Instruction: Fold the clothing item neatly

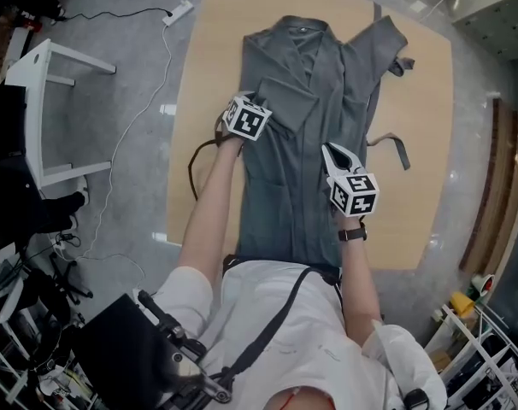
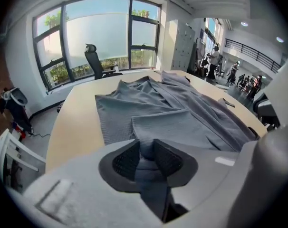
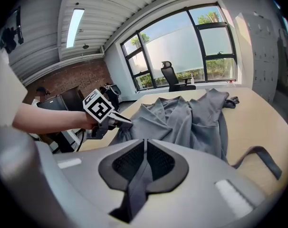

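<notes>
Large windows overlook the tan table under the grey garment.

A pale wooden tabletop stands on a grey polished floor, where a white power strip trails its cable. Tall dark-framed windows let in daylight behind a black office chair. Elsewhere there is a brick wall, and a strip light glows on the ribbed ceiling.

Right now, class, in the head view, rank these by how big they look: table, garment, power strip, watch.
1. table
2. garment
3. power strip and watch: both small and about alike; the watch is nearer the camera, so I leave them unranked.
</notes>
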Tool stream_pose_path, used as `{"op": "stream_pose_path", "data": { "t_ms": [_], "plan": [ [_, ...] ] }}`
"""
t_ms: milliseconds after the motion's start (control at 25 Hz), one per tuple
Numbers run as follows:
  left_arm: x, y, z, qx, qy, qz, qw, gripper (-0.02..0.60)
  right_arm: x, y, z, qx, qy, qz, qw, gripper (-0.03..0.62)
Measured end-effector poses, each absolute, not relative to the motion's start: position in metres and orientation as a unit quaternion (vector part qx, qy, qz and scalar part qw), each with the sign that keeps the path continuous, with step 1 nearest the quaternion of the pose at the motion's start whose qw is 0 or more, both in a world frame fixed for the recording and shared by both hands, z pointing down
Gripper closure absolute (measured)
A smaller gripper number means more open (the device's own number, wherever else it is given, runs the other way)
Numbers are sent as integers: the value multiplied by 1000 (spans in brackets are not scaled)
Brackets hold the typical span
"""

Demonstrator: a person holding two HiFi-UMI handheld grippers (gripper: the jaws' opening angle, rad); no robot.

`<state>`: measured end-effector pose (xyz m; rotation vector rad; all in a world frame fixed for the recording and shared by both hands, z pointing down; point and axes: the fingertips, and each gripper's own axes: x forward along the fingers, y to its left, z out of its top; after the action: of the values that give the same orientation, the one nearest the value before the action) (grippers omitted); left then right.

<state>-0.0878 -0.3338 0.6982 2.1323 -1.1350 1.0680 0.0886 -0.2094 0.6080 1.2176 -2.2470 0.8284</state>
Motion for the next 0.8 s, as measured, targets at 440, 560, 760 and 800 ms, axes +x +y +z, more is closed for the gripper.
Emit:
{"op": "stream_pose_path", "data": {
  "t_ms": [440,560,760,800],
  "plan": [
    [95,-246,597,891,-279,333,132,551,192,-217,568,520,-782,281,198,576],
    [146,-194,617,907,-191,352,128,491,233,-208,568,551,-758,284,202,574],
    [145,-152,653,892,-185,372,176,471,239,-211,587,550,-754,297,203,559],
    [137,-152,658,885,-203,375,187,471,231,-213,595,537,-761,298,211,549]
  ]
}}
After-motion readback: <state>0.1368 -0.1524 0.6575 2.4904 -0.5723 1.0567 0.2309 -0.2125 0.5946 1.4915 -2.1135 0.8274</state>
